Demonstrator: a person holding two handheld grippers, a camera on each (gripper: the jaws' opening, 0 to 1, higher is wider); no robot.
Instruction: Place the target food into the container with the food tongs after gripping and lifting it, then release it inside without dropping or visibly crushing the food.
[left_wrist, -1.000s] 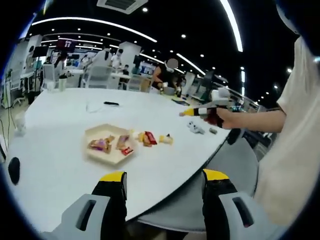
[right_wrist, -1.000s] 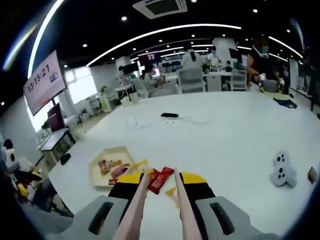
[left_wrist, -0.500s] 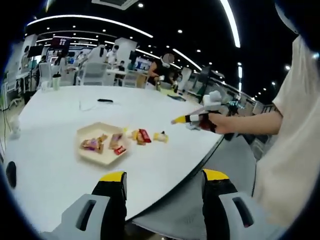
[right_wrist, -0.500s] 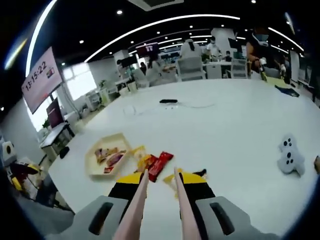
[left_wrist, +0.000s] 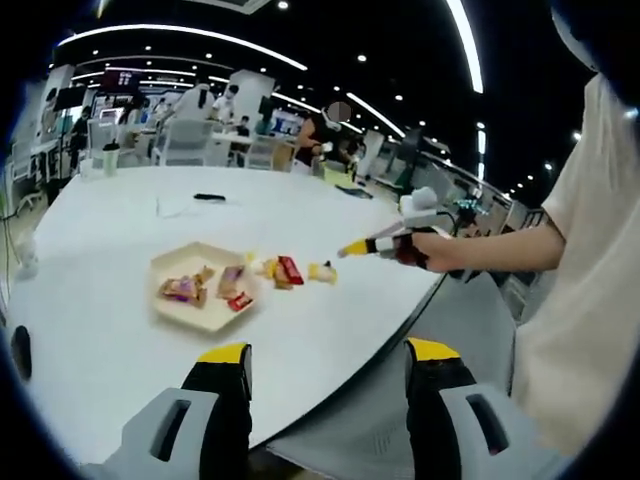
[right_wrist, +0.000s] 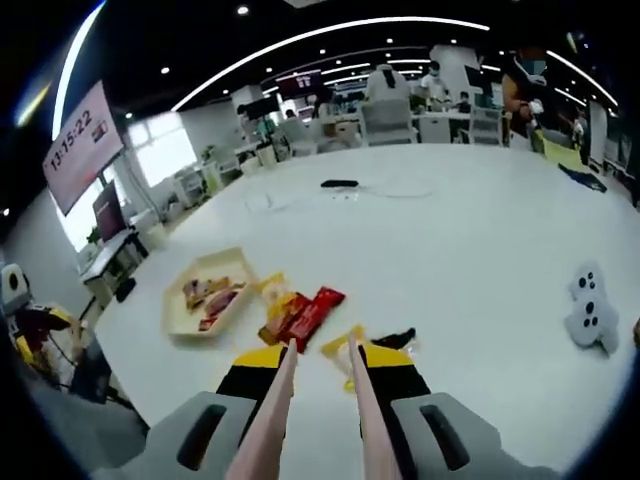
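Note:
A beige tray (right_wrist: 178, 303) (left_wrist: 170, 273) holds several wrapped snacks. Beside it on the white table (right_wrist: 470, 240) lie loose snacks: a red wrapper (right_wrist: 317, 306) (left_wrist: 291, 269), an orange one (right_wrist: 277, 322), a yellow one (right_wrist: 342, 341) (left_wrist: 322, 271) and a small black item (right_wrist: 400, 339). My right gripper (right_wrist: 325, 358) is shut on pinkish food tongs (right_wrist: 278, 400), whose tips hover a little apart just short of the yellow and orange snacks, touching none. In the left gripper view a hand holds that right gripper (left_wrist: 400, 240) right of the snacks. My left gripper (left_wrist: 328, 352) is open with nothing in it, off the table's near edge.
A white toy (right_wrist: 588, 310) lies at the table's right side, and a black device with a cable (right_wrist: 340, 184) at the far side. The person's arm and white shirt (left_wrist: 590, 300) stand at the right. Office chairs, desks and people lie beyond the table.
My right gripper with the tongs has moved forward and down toward the loose snacks, which now lie just ahead of the tong tips. My left gripper stays open.

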